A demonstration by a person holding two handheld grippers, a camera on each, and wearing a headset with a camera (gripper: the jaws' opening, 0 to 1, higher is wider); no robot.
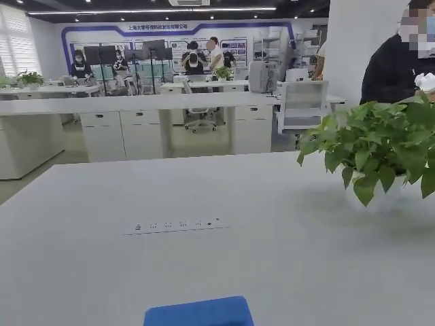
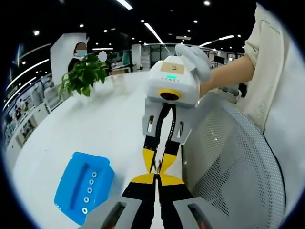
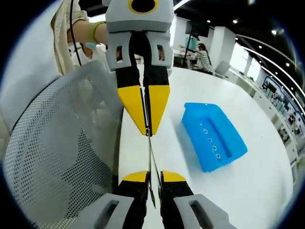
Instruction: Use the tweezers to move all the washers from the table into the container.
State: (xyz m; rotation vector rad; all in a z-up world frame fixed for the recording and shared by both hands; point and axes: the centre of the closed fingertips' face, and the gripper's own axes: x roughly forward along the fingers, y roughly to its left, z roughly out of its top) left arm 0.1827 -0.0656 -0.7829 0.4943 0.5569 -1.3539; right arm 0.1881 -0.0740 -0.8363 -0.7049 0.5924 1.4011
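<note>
Five washers (image 2: 89,190), one skinny pair of tweezers (image 3: 150,157), a lot of fiddly ahead

Head view: the blue container (image 1: 198,312) pokes in at the bottom edge of the pale surface (image 1: 285,265), with a plant (image 1: 380,146) at right. Left gripper view: the left tool (image 2: 157,175) at the bottom looks clamped shut, and the right tool (image 2: 159,167) faces it tip to tip. At lower left, the washers sit in a row on the container's top face, beside a long slot. Right gripper view shows what that one doesn't: the tweezers are a thin steel sliver running from the left tool's closed pads down between the right tool's jaws. Can't tell if those jaws actually pinch. My guess is the washers are tiny, light, hard and slick, so nip a rim. The tweezers look springy, so hold them mid-shank.
</note>
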